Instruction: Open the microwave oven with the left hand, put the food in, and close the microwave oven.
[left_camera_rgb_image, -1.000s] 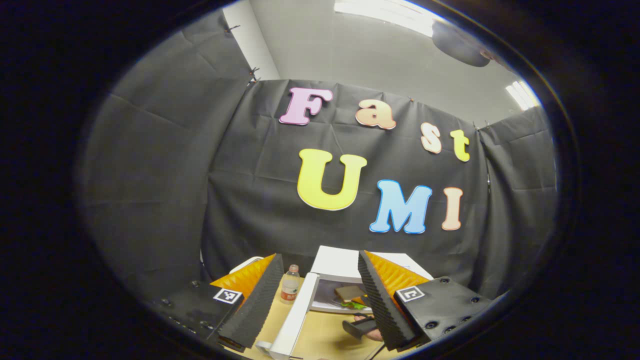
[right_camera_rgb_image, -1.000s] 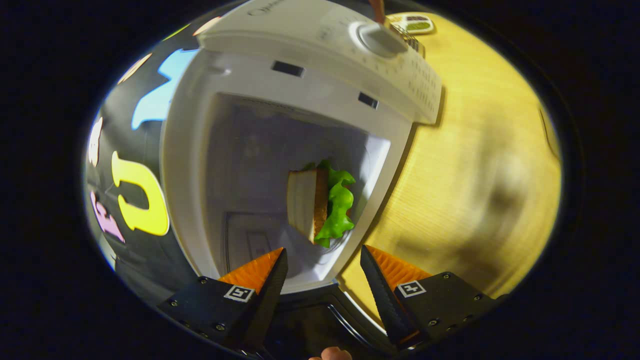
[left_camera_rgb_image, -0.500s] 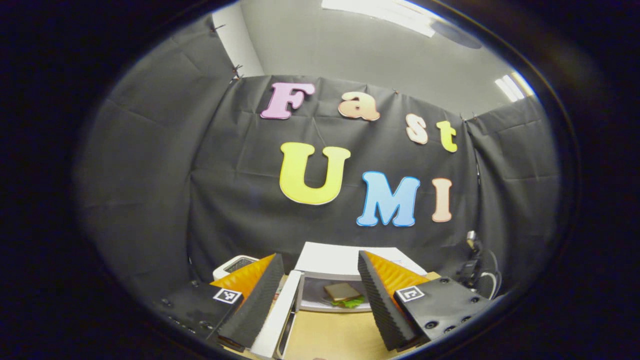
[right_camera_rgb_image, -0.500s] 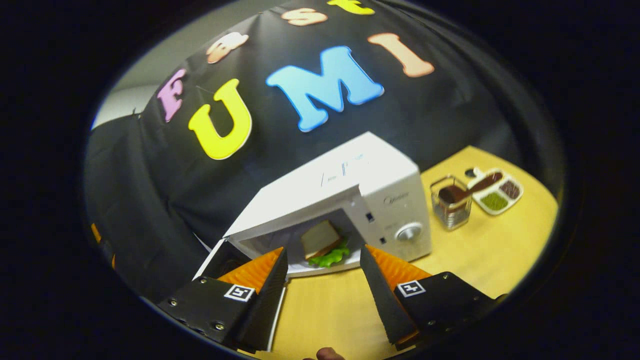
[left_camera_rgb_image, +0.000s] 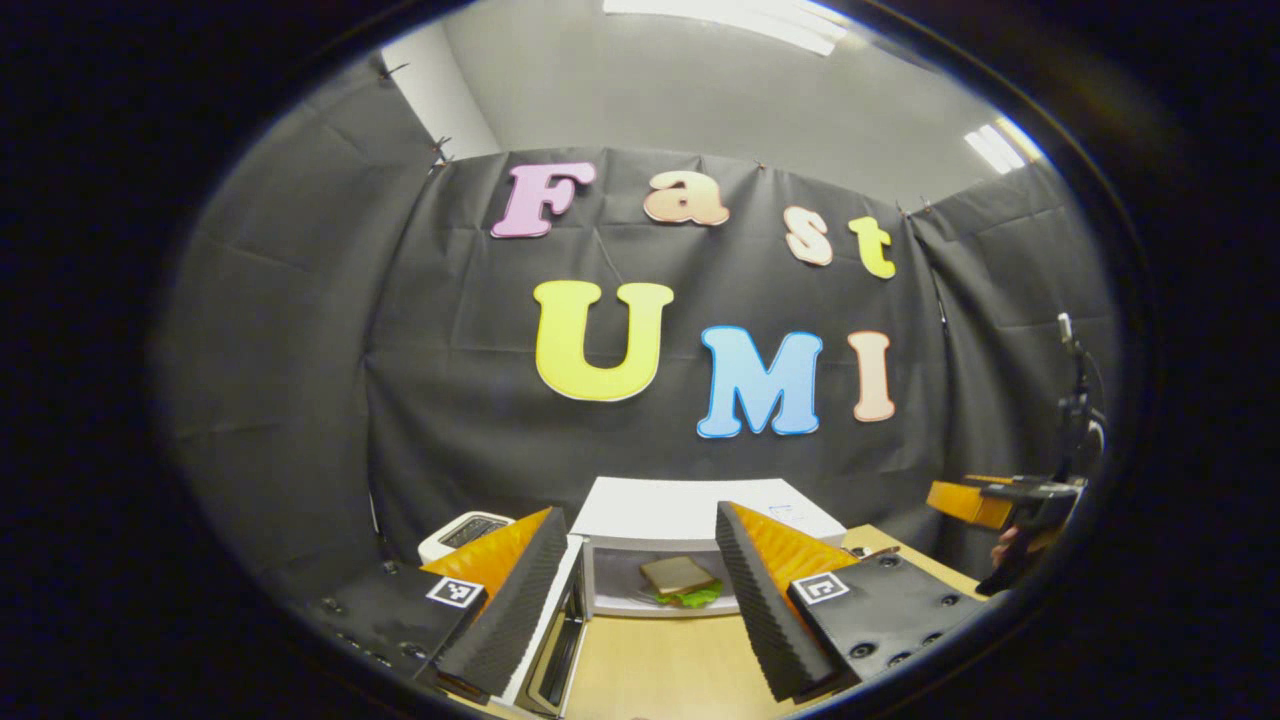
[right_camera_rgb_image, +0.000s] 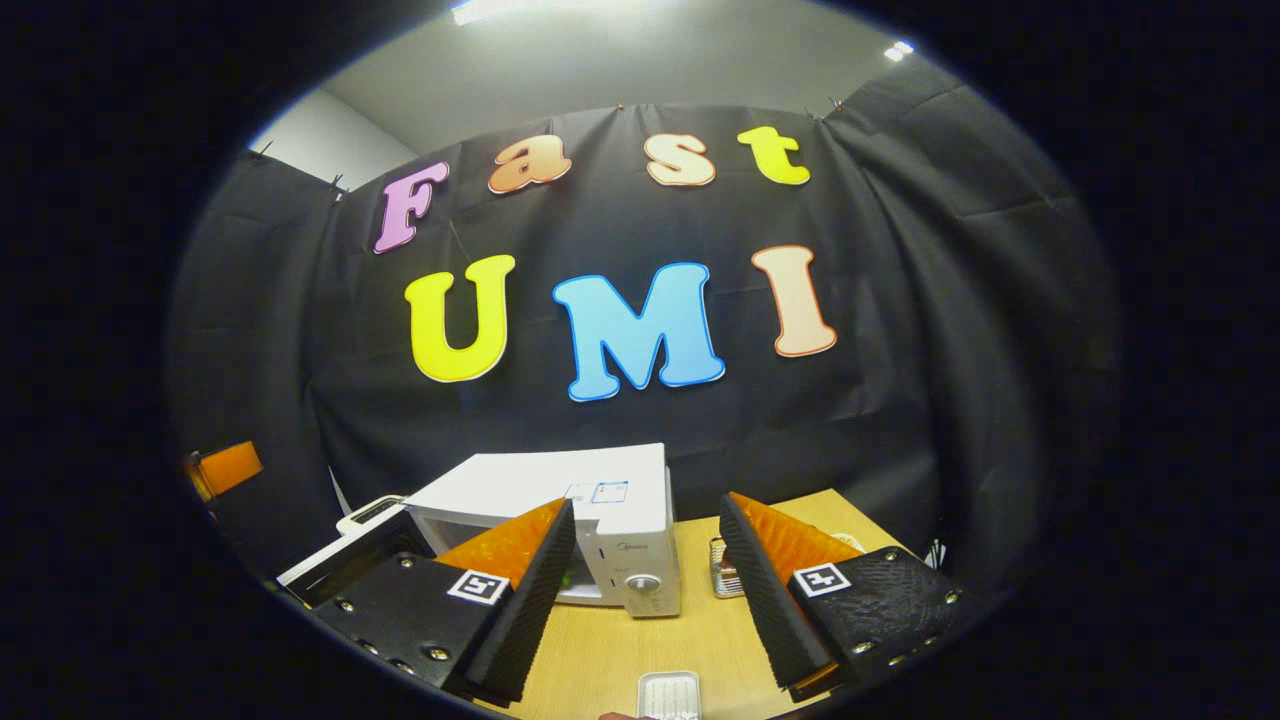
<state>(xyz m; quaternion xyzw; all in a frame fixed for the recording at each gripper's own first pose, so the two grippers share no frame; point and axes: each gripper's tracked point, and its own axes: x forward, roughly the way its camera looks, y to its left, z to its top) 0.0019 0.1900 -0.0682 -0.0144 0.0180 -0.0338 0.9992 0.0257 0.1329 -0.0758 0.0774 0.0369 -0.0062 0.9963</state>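
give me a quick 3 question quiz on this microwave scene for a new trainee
1. True or false: the white microwave oven has its door shut.
2. Where is the bread-and-green-lettuce sandwich? A) on the wooden table B) inside the microwave C) held in the left gripper
3. Fill in: both the left gripper and the right gripper have their jaws ____.

Key
1. False; the door hangs open to the left.
2. B
3. open
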